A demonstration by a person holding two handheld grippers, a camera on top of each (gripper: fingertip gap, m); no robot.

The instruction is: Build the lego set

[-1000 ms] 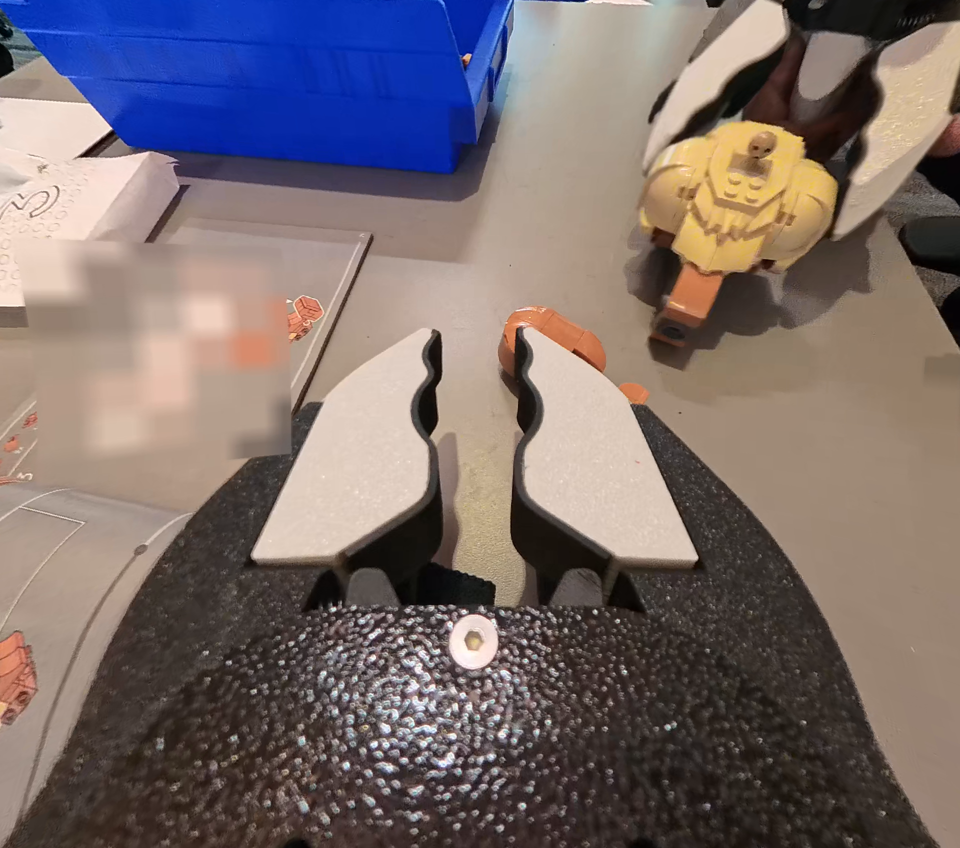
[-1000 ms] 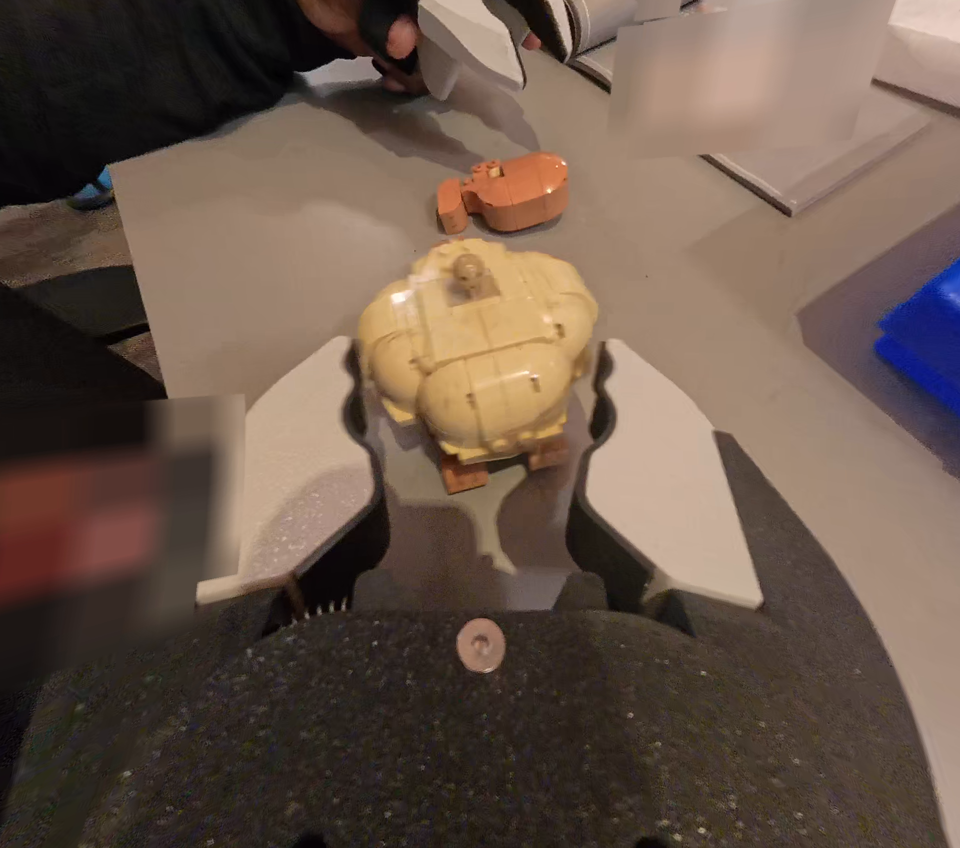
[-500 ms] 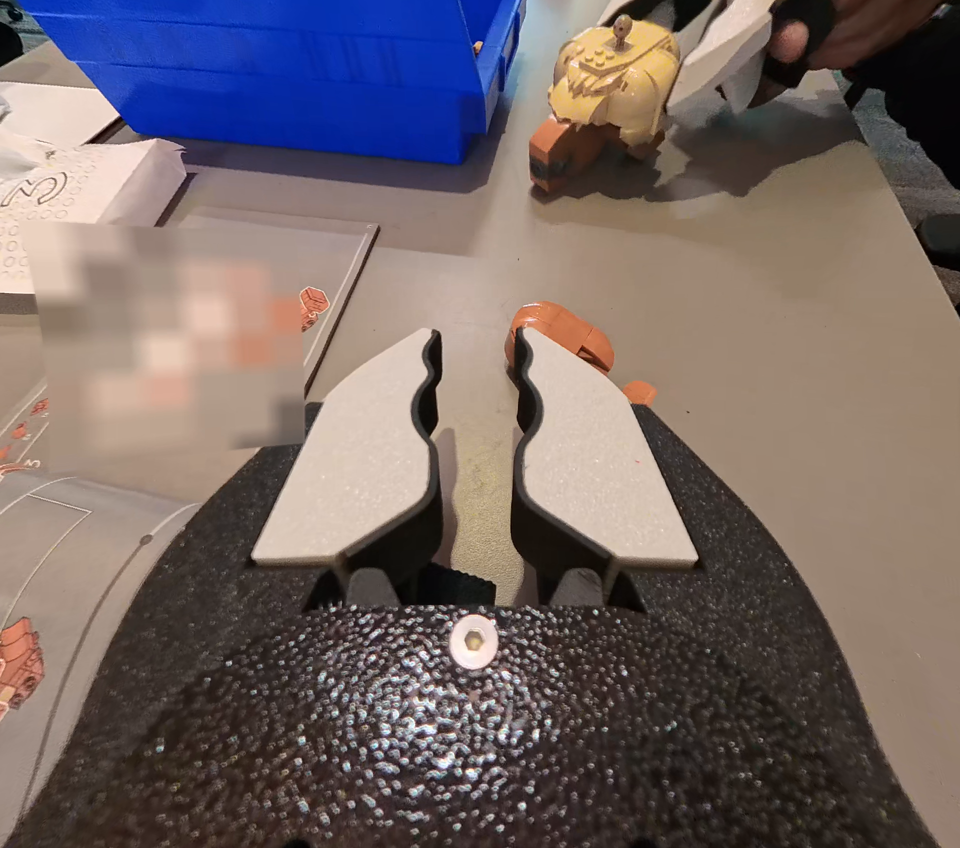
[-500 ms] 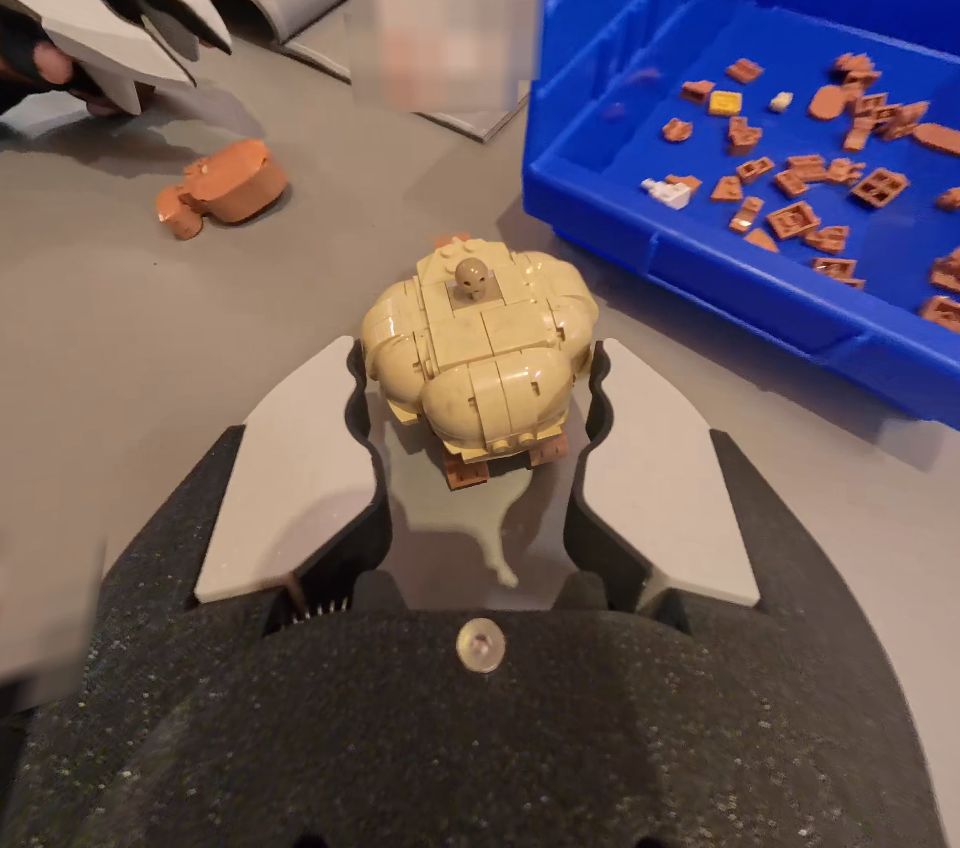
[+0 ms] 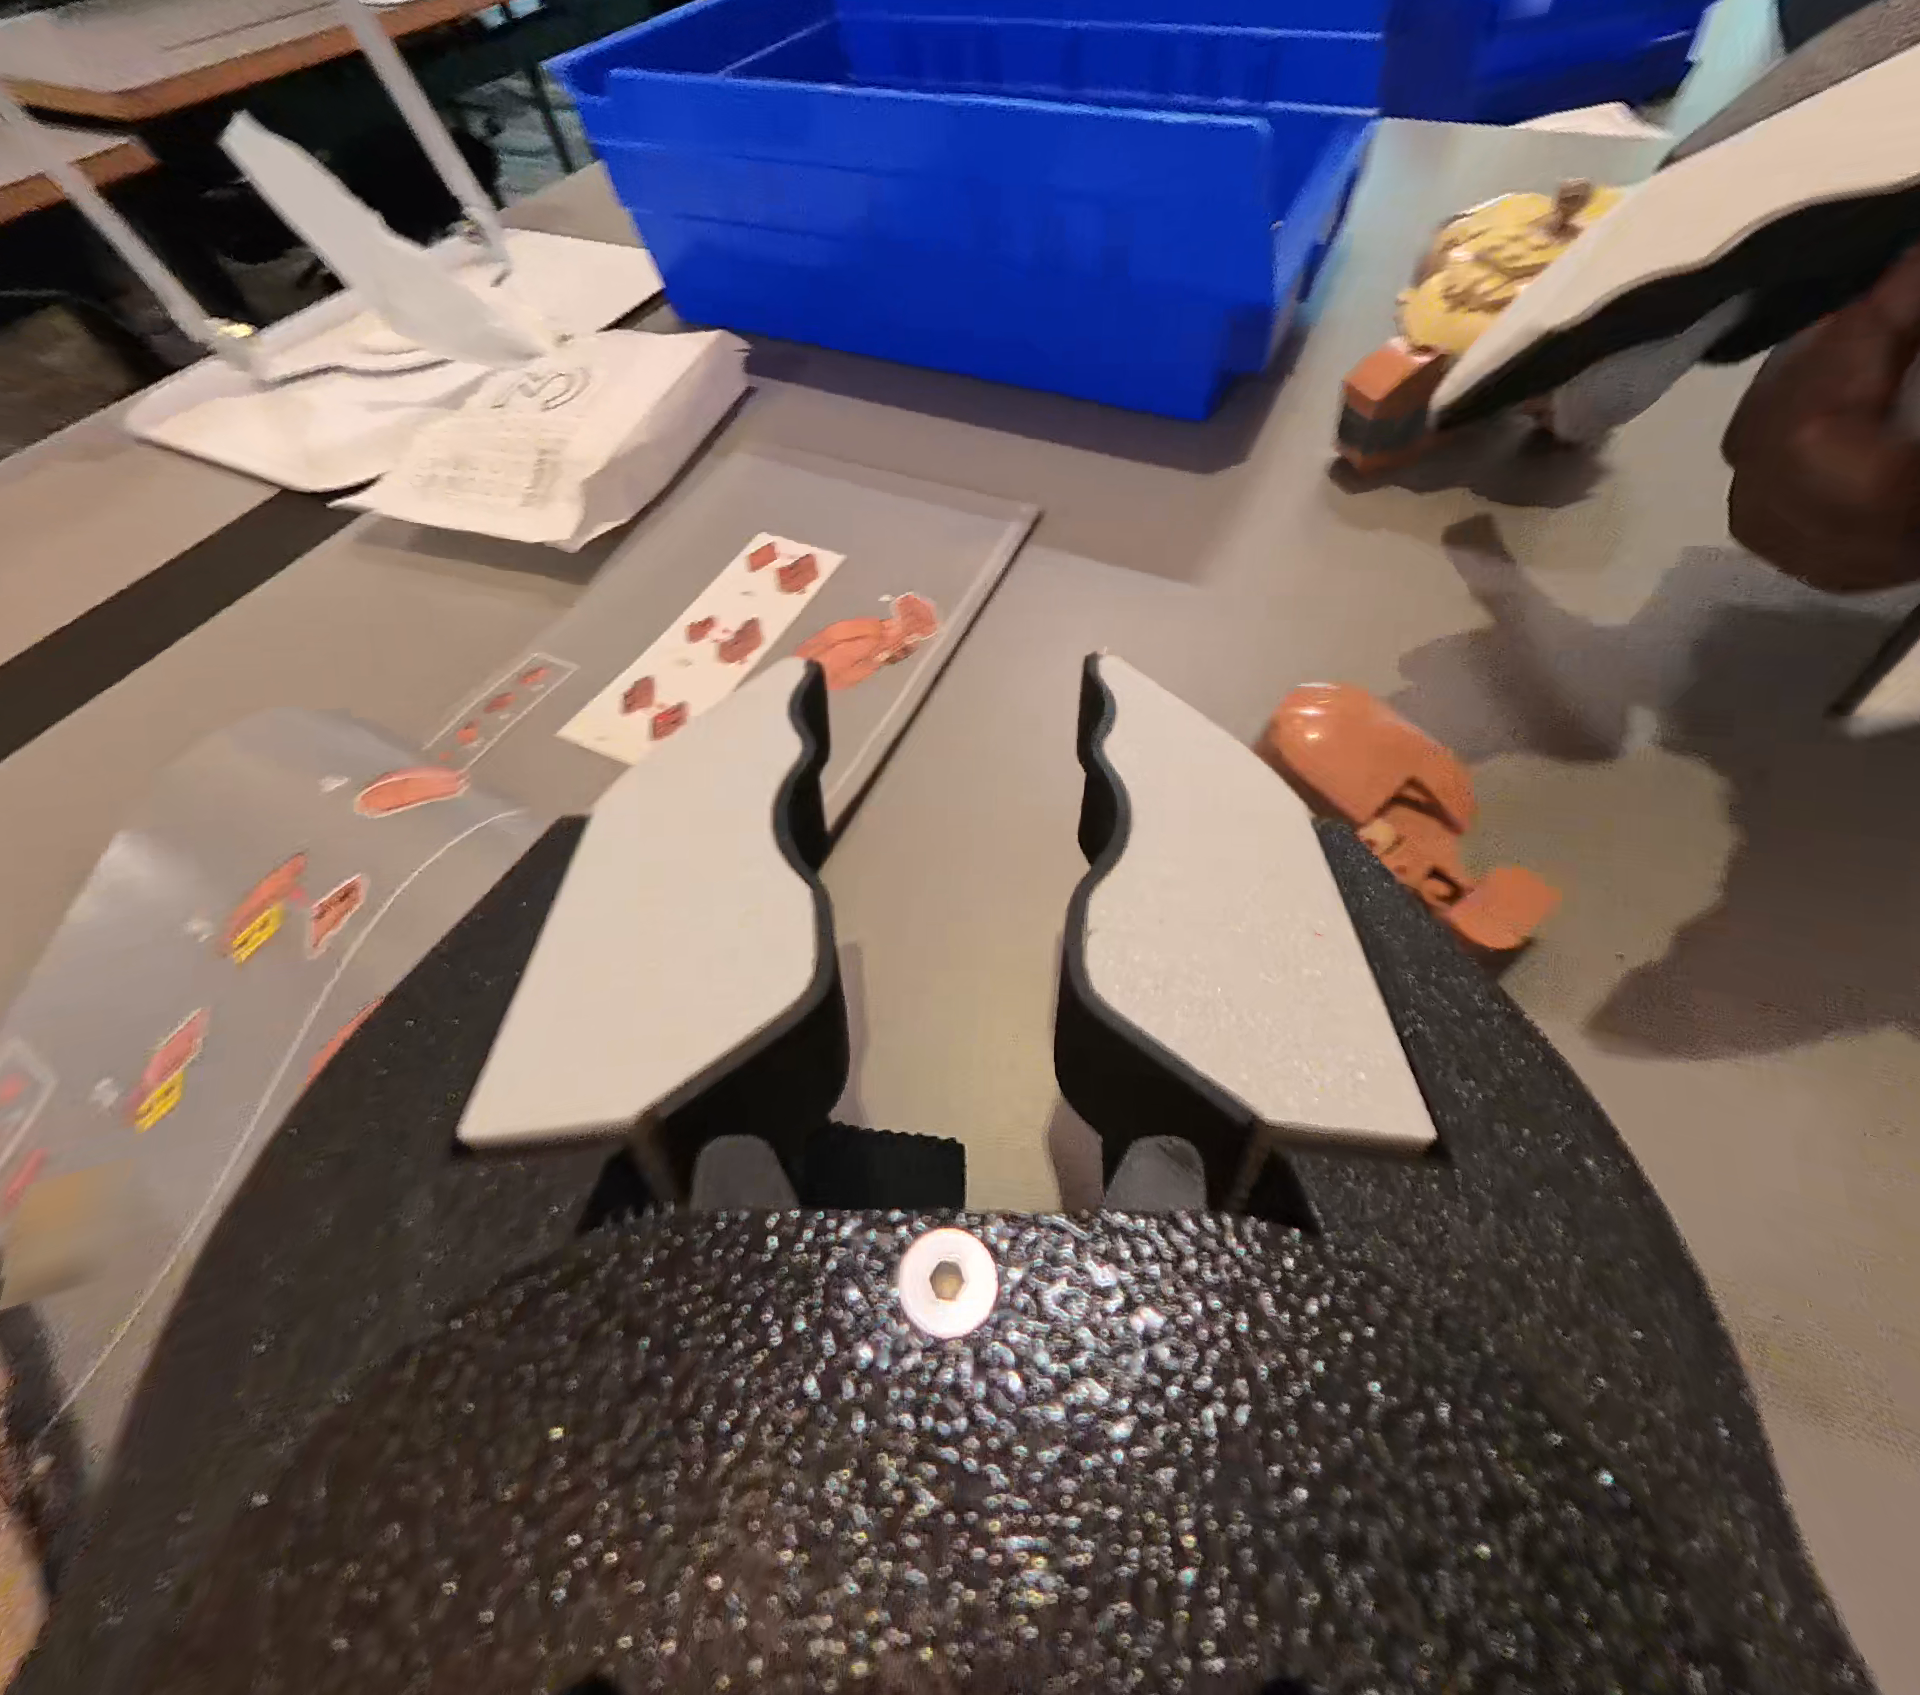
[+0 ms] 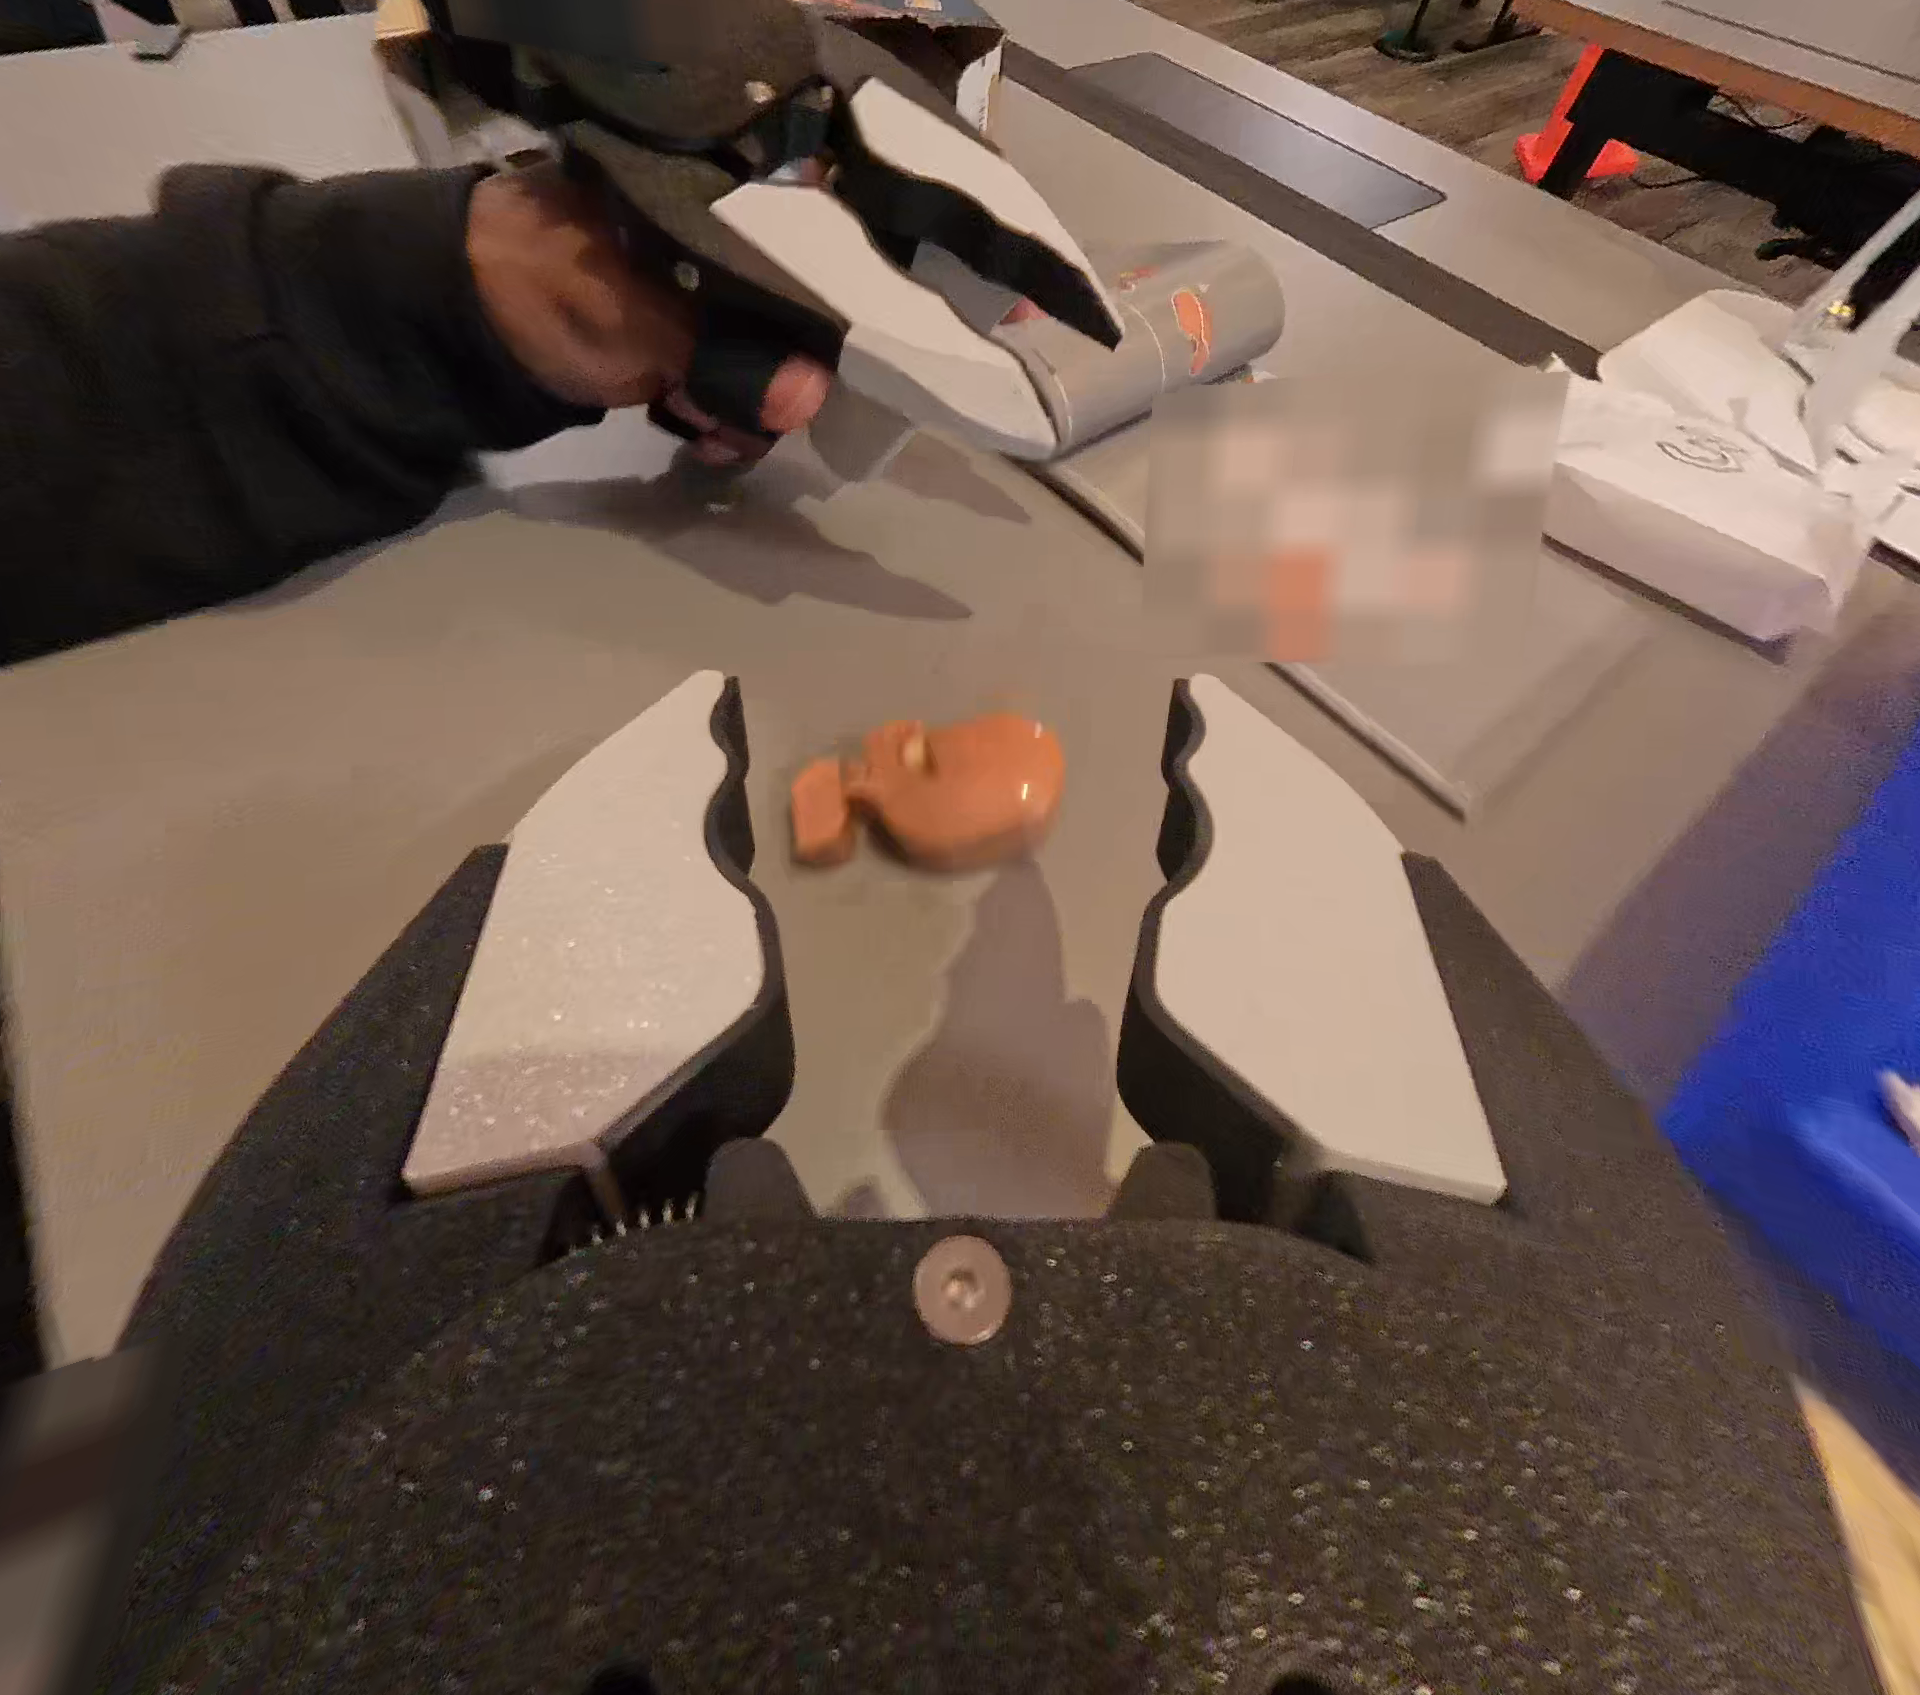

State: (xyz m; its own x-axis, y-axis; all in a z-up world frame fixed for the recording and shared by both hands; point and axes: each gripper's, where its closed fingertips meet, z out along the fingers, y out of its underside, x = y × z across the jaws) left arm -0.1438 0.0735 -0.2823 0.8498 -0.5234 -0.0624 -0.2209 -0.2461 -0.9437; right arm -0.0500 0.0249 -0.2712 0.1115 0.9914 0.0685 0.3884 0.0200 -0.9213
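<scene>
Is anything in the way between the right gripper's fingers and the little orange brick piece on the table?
Nothing visible. The orange brick piece lies on bare grey table, just ahead of the right gripper, whose open fingers do not touch it. The left gripper hangs farther back.

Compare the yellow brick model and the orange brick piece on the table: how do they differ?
The yellow brick model sits by the blue bin, partly hidden behind the right gripper's finger; the orange brick piece lies in the open, in line with the right gripper's open jaws, untouched. The yellow model looks bulkier and two-coloured, the orange piece one colour. Both rest on the grey table.
</scene>
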